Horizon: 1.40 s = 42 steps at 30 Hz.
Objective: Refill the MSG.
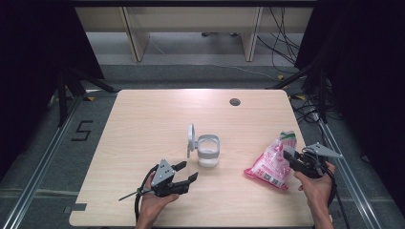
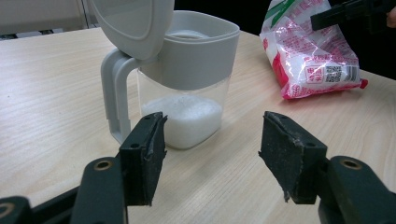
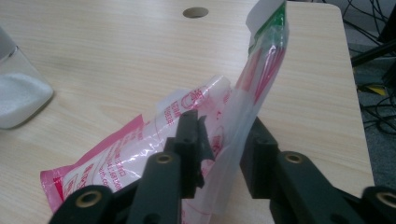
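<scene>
In the high view the right gripper [image 1: 289, 156], at the lower right, meets the pink-and-white bag [image 1: 271, 164] lying at the table's [image 1: 143, 119] right side. In the right gripper view the bag's upper flap [image 3: 261, 60] stands between jaws a little apart; whether the pads still press it is hard to tell. The left gripper [image 2: 212, 154] gapes wide and empty before the lidded container [image 2: 187, 79], its handle partly hidden.

Pink-and-white bag [image 1: 269, 164], grey-lidded clear container [image 1: 208, 150]
</scene>
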Motion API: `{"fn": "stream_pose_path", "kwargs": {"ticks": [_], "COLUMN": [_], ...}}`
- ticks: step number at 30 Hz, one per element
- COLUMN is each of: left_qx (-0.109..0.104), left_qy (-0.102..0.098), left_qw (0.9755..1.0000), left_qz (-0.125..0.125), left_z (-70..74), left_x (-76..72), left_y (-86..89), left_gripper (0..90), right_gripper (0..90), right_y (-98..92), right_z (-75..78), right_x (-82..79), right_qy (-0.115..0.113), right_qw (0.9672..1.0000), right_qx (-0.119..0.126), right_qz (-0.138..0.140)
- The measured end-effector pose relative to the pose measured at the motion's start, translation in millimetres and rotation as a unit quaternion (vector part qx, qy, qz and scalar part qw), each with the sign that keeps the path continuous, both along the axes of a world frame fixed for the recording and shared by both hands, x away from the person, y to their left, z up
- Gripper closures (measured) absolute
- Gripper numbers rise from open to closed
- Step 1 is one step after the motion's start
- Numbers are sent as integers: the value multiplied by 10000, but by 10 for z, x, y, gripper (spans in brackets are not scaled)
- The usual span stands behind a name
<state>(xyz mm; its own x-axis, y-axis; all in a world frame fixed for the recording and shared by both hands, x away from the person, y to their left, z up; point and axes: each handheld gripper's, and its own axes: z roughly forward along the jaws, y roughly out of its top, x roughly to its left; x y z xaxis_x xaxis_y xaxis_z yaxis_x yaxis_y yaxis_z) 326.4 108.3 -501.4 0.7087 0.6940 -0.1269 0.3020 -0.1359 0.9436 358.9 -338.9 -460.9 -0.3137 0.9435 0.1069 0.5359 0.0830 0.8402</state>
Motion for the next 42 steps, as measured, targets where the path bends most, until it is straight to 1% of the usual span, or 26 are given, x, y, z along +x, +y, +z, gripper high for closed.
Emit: {"fn": "stream_pose_path", "kwargs": {"ticks": [1, 3, 4, 5, 6, 7, 8, 9, 11, 16, 17, 18, 19, 22, 25, 26, 27, 28, 34, 35, 36, 37, 38, 40, 41, 42], "left_qx": [2, 42, 16, 21, 19, -13, -25, -10, 26, -9, -11, -4, 2, -28, -48, 58, 31, 102, -2, 52, 55, 55, 62, 26, 113, 146], "left_qy": [6, 9, -10, 0, 8, -7, -13, -17, 8, -6, -14, 11, -8, -16, -29, -118, -70, -59, -13, 7, 10, 1, -15, -8, -67, -68], "left_qw": [10000, 10000, 10000, 10000, 10000, 10000, 10000, 10000, 10000, 10000, 9999, 9999, 9999, 9999, 9998, 9998, 9998, 9998, 9997, 9996, 9996, 9996, 9996, 9995, 9996, 9995], "left_qz": [14, 25, 30, 20, 41, 33, 46, 57, 74, 94, 109, 159, 152, 160, 194, 143, 171, 173, 260, 277, 272, 282, 271, 308, 259, 271], "left_z": [-2, -2, -6, -1, 3, 1, 3, 4, 11, 15, 18, 25, 24, 31, 39, 47, 47, 53, 62, 70, 72, 76, 83, 92, 100, 104], "left_x": [2, 5, 10, 10, 8, 13, 15, 19, 17, 31, 35, 32, 41, 55, 63, 75, 73, 74, 93, 95, 100, 103, 110, 120, 132, 135], "left_y": [3, 15, 18, 28, 31, 37, 40, 47, 60, 91, 100, 105, 115, 143, 164, 185, 188, 199, 212, 219, 222, 223, 227, 228, 240, 241], "left_gripper": [395, 395, 395, 395, 395, 395, 395, 395, 395, 397, 397, 398, 398, 399, 402, 402, 402, 402, 405, 406, 409, 413, 415, 424, 432, 439], "right_gripper": [678, 673, 650, 617, 576, 555, 533, 516, 489, 461, 453, 454, 453, 443, 440, 436, 432, 430, 423, 415, 411, 410, 408, 405, 400, 397], "right_y": [-27, -29, -39, -32, -43, -27, -52, -31, -44, -113, -90, -119, -77, -72, -52, -46, -29, 10, 236, 319, 327, 375, 396, 467, 480, 512], "right_z": [-3, -2, -14, -1, -1, 9, 13, 29, 38, 60, 63, 72, 82, 115, 173, 187, 192, 209, 173, 160, 136, 130, 120, 109, 92, 79], "right_x": [13, 2, 10, -9, -11, -34, -30, -62, -90, -160, -183, -188, -205, -235, -286, -293, -298, -317, -309, -327, -300, -319, -314, -338, -325, -330], "right_qy": [-87, -20, -135, -24, -118, -59, -155, -79, -108, -206, -177, -239, -179, -300, -451, -518, -600, -533, -602, -474, -564, -432, -474, -295, -414, -409], "right_qw": [9999, 10000, 9999, 10000, 9996, 9994, 9992, 9987, 9981, 9978, 9968, 9974, 9961, 9952, 9953, 9952, 9951, 9959, 9979, 9982, 9981, 9986, 9981, 9980, 9975, 9973], "right_qx": [-75, -40, -93, -27, -143, -45, -158, 38, 71, -61, 30, -59, 47, -51, 32, -29, -19, 130, 232, 360, 156, 192, 151, 291, 198, 256], "right_qz": [73, 42, 17, -65, -199, -324, -333, -496, -606, -625, -779, -680, -859, -933, -856, -827, -788, -723, -21, 19, 210, 250, 374, 477, 536, 561]}}
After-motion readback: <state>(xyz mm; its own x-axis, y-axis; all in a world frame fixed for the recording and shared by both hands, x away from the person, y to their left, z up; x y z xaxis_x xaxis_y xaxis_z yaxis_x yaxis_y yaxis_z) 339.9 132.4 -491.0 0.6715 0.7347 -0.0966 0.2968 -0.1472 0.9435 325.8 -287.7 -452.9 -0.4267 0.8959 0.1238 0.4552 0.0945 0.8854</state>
